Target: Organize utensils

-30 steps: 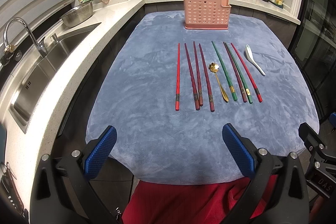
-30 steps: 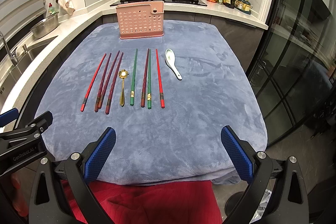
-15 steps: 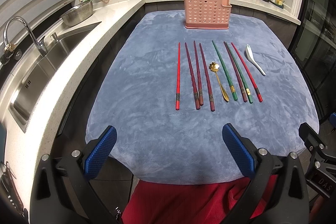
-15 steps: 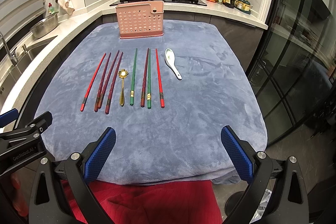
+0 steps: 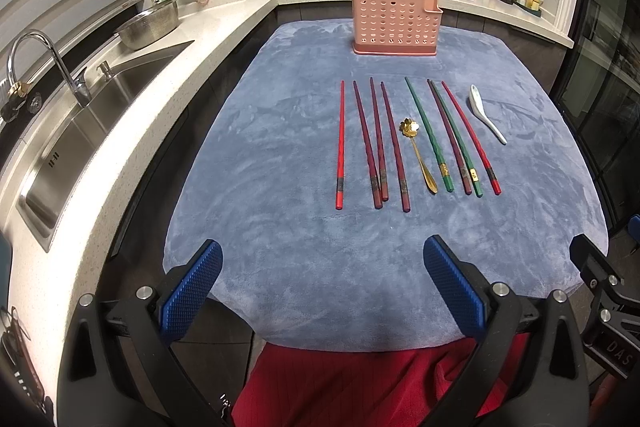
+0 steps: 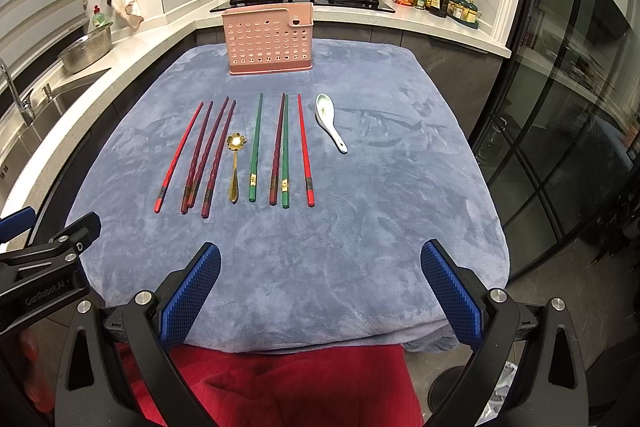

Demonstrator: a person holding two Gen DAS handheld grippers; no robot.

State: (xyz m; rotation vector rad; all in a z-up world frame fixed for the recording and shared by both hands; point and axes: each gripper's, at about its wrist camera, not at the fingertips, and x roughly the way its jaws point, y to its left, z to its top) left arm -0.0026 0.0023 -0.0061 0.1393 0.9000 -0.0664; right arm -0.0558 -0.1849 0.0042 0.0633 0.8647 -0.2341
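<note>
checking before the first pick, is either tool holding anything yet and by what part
Nothing is held. The left tool and right tool are both open and empty over the near edge of the cloth; the chopsticks and spoons lie untouched.

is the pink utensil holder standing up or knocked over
Upright: the pink perforated plastic utensil holder stands on its flat base on the blue-grey cloth, opening upward.

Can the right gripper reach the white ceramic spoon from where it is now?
Probably yes: the right gripper is open, and only bare blue cloth lies between it and the white ceramic spoon.
</note>
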